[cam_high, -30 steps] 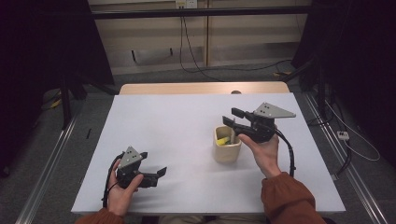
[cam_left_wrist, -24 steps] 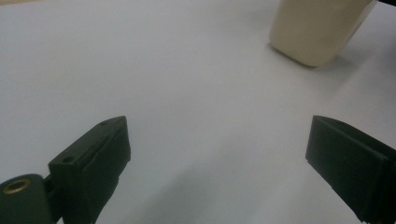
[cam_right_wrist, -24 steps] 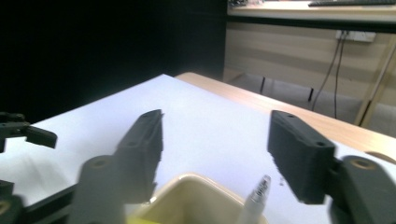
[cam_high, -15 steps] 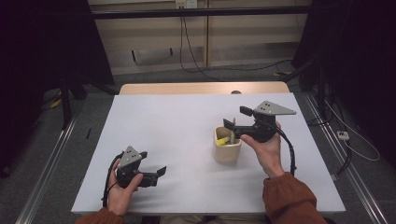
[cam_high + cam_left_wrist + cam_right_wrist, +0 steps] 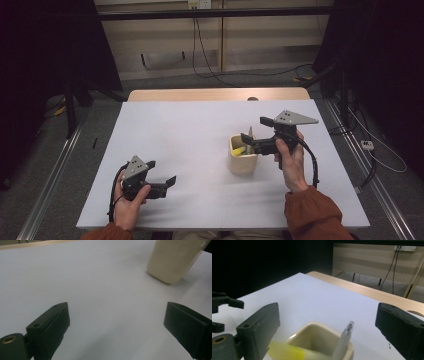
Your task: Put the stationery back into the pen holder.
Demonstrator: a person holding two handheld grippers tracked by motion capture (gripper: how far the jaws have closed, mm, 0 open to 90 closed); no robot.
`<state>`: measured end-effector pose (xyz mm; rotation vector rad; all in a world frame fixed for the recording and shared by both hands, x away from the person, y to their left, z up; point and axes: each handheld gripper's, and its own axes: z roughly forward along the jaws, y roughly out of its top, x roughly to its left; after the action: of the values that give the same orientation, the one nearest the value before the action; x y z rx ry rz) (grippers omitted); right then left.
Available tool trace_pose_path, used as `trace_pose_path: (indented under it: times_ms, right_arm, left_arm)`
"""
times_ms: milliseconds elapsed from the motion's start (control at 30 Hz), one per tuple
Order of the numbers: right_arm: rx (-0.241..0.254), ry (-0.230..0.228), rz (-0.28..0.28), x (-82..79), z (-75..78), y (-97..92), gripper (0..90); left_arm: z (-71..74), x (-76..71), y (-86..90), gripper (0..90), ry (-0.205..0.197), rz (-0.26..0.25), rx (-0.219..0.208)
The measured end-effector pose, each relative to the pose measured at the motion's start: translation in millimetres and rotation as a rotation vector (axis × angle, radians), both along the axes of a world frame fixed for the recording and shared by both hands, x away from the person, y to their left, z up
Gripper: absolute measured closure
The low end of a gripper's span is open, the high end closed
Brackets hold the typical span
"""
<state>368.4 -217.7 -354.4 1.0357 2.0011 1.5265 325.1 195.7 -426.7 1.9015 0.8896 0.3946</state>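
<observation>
A cream square cup (image 5: 243, 161) stands right of the table's middle. In it lean a pale pen (image 5: 344, 340) and a yellow marker (image 5: 287, 351). My right gripper (image 5: 254, 129) hovers at the cup's right rim, and its jaws have just been opening. They now stand wide, with the pen's top between them untouched. In the right gripper view the right gripper (image 5: 327, 322) looks over the cup (image 5: 317, 340). My left gripper (image 5: 161, 172) is open near the front left, just above the table. The left gripper (image 5: 117, 320) has nothing between its jaws, and the cup (image 5: 175, 260) is far off at upper right.
The white table (image 5: 200, 125) has a wooden strip along its far edge. Beyond it lie a floor with cables and a pale wall. Dark frames stand at both sides. The left gripper (image 5: 222, 307) shows far off in the right gripper view.
The right gripper's jaws stand wider apart over the cup than a second ago. Neither hand has shifted.
</observation>
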Motion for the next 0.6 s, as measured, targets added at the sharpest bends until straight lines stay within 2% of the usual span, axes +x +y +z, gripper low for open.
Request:
trace_pose_path:
  times_ms: [233,333,600]
  right_arm:
    - [-0.052,0.014,-0.014,-6.5,-3.6,-2.9,4.5]
    - [-0.078,0.029,-0.037,-10.6,-7.7,-6.0,4.0]
    - [-0.105,0.029,-0.083,-21.8,-12.2,-16.3,4.6]
  left_arm:
    - [1.1,-2.1,1.5,6.6,-0.003,-0.002,-0.001]
    - [2.4,-2.9,3.5,6.6,-0.012,0.013,-0.005]
    - [2.8,-3.7,3.0,6.6,-0.019,0.015,-0.015]
